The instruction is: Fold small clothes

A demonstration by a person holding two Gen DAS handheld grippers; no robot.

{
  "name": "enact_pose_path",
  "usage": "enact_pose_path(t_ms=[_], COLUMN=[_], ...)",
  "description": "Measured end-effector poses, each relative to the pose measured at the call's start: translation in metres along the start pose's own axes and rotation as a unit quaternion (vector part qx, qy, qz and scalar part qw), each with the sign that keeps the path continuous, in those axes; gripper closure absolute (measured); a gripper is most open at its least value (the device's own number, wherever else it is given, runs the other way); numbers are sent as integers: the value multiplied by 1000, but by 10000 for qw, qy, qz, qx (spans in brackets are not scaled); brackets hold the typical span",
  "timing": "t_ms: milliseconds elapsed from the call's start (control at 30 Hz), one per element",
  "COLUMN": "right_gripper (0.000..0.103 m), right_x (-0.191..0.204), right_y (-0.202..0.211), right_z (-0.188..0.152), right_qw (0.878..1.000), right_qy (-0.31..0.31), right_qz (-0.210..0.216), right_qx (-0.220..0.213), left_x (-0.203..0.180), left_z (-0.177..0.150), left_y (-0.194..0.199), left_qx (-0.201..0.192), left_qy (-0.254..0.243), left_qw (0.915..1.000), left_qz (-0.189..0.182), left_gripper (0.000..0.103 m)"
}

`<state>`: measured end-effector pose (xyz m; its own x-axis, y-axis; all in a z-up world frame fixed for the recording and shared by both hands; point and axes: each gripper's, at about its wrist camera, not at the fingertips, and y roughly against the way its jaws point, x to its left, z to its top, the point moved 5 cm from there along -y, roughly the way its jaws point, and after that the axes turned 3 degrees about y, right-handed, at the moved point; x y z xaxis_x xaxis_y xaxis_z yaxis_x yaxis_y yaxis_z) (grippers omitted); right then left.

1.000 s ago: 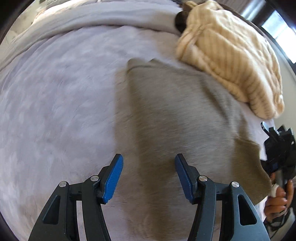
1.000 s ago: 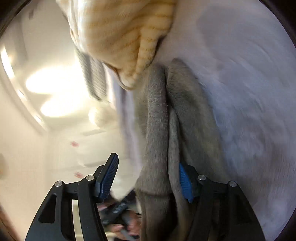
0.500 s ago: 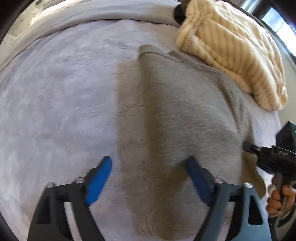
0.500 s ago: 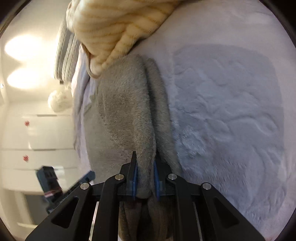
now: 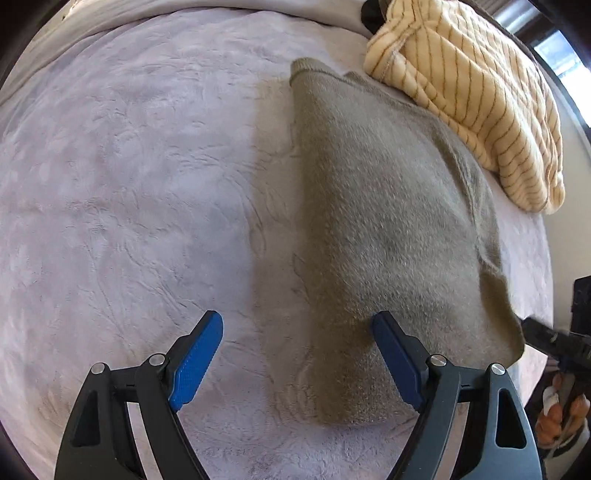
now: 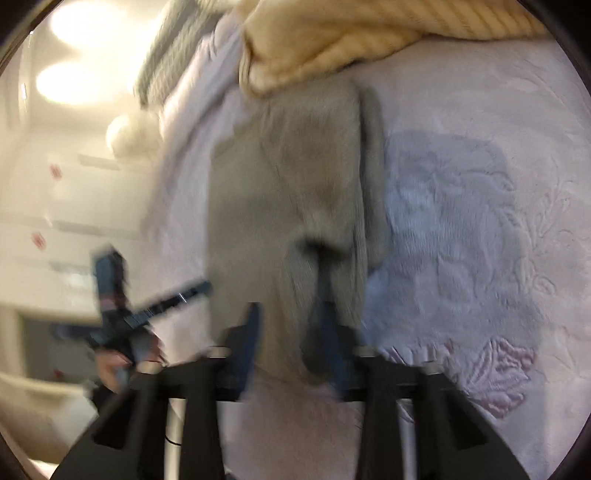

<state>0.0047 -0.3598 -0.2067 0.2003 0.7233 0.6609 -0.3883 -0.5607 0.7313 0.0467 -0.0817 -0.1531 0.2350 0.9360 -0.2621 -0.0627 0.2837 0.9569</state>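
Observation:
A grey-brown knit garment [image 5: 388,221] lies folded lengthwise on the pale lilac plush blanket [image 5: 129,203]. My left gripper [image 5: 295,354] is open above the garment's near left edge, its right pad over the fabric, holding nothing. In the right wrist view, which is motion-blurred, the garment [image 6: 280,192] lies flat ahead. My right gripper [image 6: 290,336] has its jaws parted with the garment's near hem between them. The right gripper also shows at the left wrist view's right edge [image 5: 554,343].
A cream garment with thin brown stripes [image 5: 469,92] is heaped beyond the grey one, touching its far edge; it also shows in the right wrist view [image 6: 351,33]. The bed's edge runs along the right [image 5: 535,258]. White cupboards [image 6: 55,221] stand off the bed.
My right gripper, shut on the garment's fold half a second ago, has opened and the fabric now lies flatter. My left gripper has opened wider and stayed over the near edge.

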Motion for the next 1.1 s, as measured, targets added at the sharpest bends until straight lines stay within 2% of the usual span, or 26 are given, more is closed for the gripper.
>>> enact_pose_path(t_ms=[67, 133, 167, 200, 267, 433, 467, 567, 600, 633, 733, 833, 900, 933, 1033, 1100], right_gripper=[92, 93, 94, 97, 97, 97, 97, 96, 88, 85, 84, 82, 56, 51, 51, 53], right_x=[-11, -33, -42, -49, -61, -58, -48, -39, -41, -43, -42, -37, -32, -31, -20, -24], right_y=[-8, -18, -17, -15, -13, -10, -18, -18, -22, -16, 6, 20, 17, 14, -4, -23], right_z=[-16, -25, -28, -32, -35, -33, -23, -15, -13, -13, -2, 22, 43, 54, 85, 101], right_qw=[9992, 9986, 9981, 9970, 9928, 9938, 9937, 9931, 9924, 9914, 9885, 9893, 9900, 9898, 9919, 9932], right_qy=[30, -278, -511, -739, -1180, -1103, -1112, -1144, -1156, -1186, -1113, -967, -898, -884, -770, -782], right_qz=[-321, -365, -264, -135, 163, 38, -1, -244, -384, -480, -799, -527, -331, -288, -174, -410], right_qx=[218, 267, 234, 194, 98, 119, 112, -77, -170, -266, -646, -957, -1040, -1080, -995, -763], left_x=[-5, -7, -8, -8, -7, -6, -5, 1, 4, 6, 11, 11, 8, 5, -6, -4], left_z=[-6, -12, -16, -19, -25, -33, -33, -31, -30, -27, -19, -6, 7, 12, 26, 37], left_y=[-6, -12, -14, -15, -16, -14, -11, 1, 5, 10, 18, 24, 25, 24, 24, 23], left_qx=[52, 55, 28, 0, -78, -52, -49, -155, -218, -284, -428, -513, -601, -656, -873, -957], left_qy=[-90, -187, -271, -344, -427, -462, -444, -440, -444, -438, -249, -2, 90, 108, 135, 196], left_qw=[9999, 9995, 9992, 9988, 9976, 9972, 9971, 9958, 9951, 9944, 9941, 9952, 9953, 9949, 9931, 9922], left_qz=[118, 237, 298, 362, 547, 580, 615, 791, 861, 923, 965, 832, 753, 753, 772, 772], left_gripper=[18, 18, 18, 12, 6, 6, 6, 6, 6, 6, 6, 6, 6, 6, 6, 6])
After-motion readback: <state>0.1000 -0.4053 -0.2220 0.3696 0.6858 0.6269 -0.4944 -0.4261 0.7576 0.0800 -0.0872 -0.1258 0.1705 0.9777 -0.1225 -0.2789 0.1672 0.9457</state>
